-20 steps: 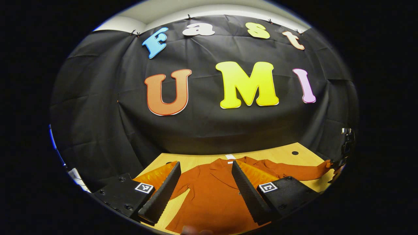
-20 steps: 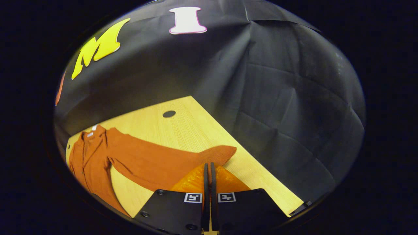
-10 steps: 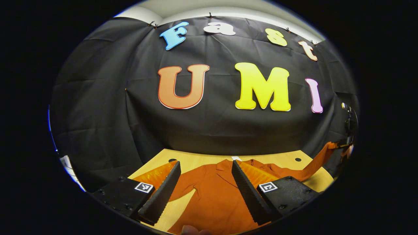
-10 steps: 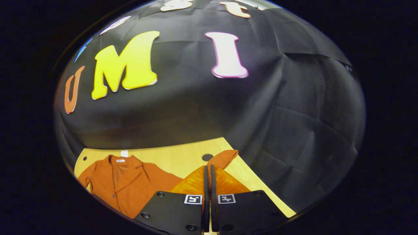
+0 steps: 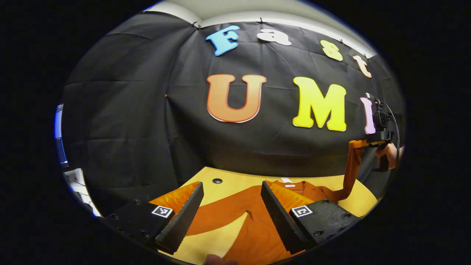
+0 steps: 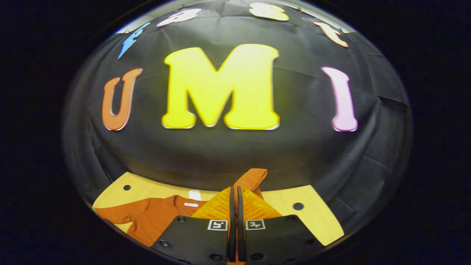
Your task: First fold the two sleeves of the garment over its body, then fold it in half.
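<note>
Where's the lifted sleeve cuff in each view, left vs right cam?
Left gripper view: cuff at far right, raised above the table, pinched by the right gripper.
Right gripper view: cuff at bottom centre, poking out just past the fingertips.
Shared landmark: the white neck label at the collar.

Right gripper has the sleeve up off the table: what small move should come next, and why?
Probably carry the right gripper leftward over the garment's body and lower it. Its jaws are shut on the sleeve cuff, the sleeve hangs lifted above the table, and it is not yet folded over.
</note>
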A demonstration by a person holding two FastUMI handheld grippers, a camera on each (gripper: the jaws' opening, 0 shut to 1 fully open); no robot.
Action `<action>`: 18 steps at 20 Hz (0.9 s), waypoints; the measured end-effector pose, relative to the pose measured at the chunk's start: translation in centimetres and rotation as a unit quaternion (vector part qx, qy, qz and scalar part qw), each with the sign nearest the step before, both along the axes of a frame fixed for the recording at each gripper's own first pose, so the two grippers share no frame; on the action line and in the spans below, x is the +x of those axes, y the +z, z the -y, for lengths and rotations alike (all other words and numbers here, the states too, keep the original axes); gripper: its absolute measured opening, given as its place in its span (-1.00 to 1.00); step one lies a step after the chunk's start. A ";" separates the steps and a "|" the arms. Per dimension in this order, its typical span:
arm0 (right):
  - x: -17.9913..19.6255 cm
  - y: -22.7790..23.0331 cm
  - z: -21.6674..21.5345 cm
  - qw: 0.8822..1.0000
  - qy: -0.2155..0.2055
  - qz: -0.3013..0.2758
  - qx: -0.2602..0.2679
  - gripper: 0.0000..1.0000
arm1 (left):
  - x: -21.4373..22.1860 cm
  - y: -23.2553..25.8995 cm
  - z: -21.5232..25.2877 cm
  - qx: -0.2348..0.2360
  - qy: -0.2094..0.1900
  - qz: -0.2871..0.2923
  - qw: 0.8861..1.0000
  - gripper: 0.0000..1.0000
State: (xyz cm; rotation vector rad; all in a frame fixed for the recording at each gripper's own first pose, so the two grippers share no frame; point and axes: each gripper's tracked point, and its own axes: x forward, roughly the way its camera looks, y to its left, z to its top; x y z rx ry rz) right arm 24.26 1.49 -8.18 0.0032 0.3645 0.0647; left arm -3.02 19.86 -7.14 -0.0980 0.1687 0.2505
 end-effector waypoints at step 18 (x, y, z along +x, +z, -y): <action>-1.8 -24.7 -29.6 0.979 0.138 -0.144 -0.037 -0.94 | -10.0 -5.2 -14.0 -0.025 0.138 -0.051 0.989 0.96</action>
